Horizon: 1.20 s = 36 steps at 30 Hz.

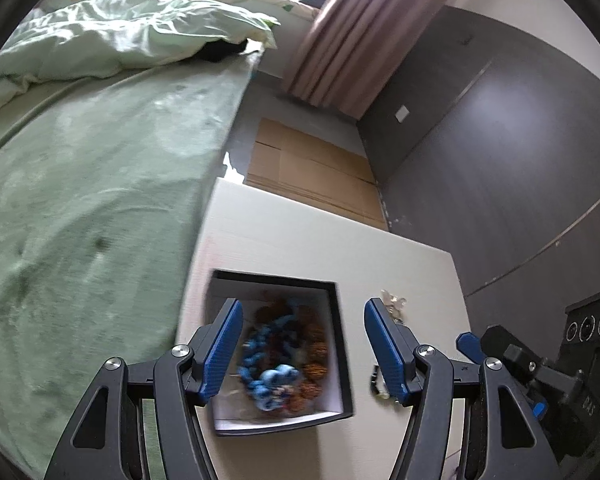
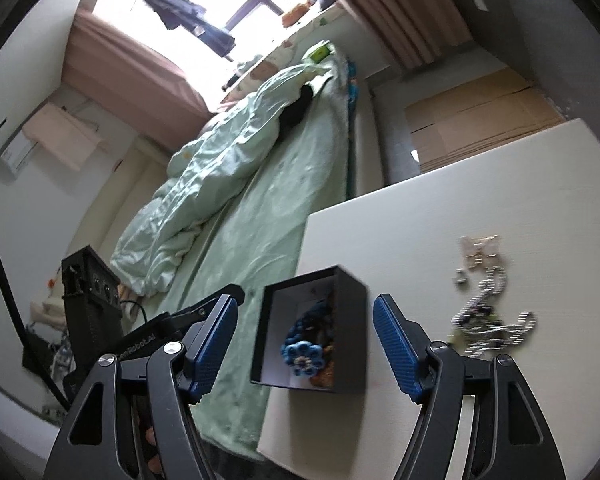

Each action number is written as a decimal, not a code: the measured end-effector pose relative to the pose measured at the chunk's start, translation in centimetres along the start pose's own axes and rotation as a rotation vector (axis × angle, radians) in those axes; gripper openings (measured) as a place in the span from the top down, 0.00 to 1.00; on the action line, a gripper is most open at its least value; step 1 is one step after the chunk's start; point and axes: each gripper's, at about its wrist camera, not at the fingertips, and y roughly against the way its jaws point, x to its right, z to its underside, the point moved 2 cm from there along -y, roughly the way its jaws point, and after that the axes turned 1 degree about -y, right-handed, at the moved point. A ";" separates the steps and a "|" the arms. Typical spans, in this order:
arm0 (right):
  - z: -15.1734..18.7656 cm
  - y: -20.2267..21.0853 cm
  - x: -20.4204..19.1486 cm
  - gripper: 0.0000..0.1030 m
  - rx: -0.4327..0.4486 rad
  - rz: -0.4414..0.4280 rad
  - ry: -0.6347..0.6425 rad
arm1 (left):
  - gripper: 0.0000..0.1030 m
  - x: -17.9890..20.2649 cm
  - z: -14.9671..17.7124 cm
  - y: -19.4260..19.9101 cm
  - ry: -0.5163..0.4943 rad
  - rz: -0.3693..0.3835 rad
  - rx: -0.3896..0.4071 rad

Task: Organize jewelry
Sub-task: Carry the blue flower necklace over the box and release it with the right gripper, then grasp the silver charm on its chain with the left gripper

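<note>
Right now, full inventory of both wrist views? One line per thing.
box: 1, black outside and white inside, open, on the table near the bed-side edge
bead jewelry: several pieces, blue and brown, piled inside the box; exact count unclear
silver jewelry: a loose tangle, silvery, on the table beside the box
pale small pieces: a few, whitish, on the table beyond the tangle
table: 1, cream, next to the bed
bed: 1, green sheet, rumpled pale green duvet
cardboard: flat sheets, brown, on the floor beyond the table
curtain: pink, by the window
left gripper: black with blue pads, open, over the box
right gripper: black with blue pads, open, nothing between the pads
</note>
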 end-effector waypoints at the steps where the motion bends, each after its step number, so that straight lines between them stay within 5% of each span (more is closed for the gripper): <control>1: -0.2 0.4 0.5 0.31 0.007 0.015 -0.010 | 0.38 0.6 0.1 -0.3 -0.008 0.003 -0.007; 18: -0.5 5.9 8.9 0.31 0.028 0.182 -0.204 | 0.38 9.7 3.2 -5.4 -0.246 0.025 -0.120; 36: 0.0 8.8 12.9 0.31 0.044 0.172 -0.332 | 0.71 12.3 8.1 -11.3 -0.310 -0.004 -0.308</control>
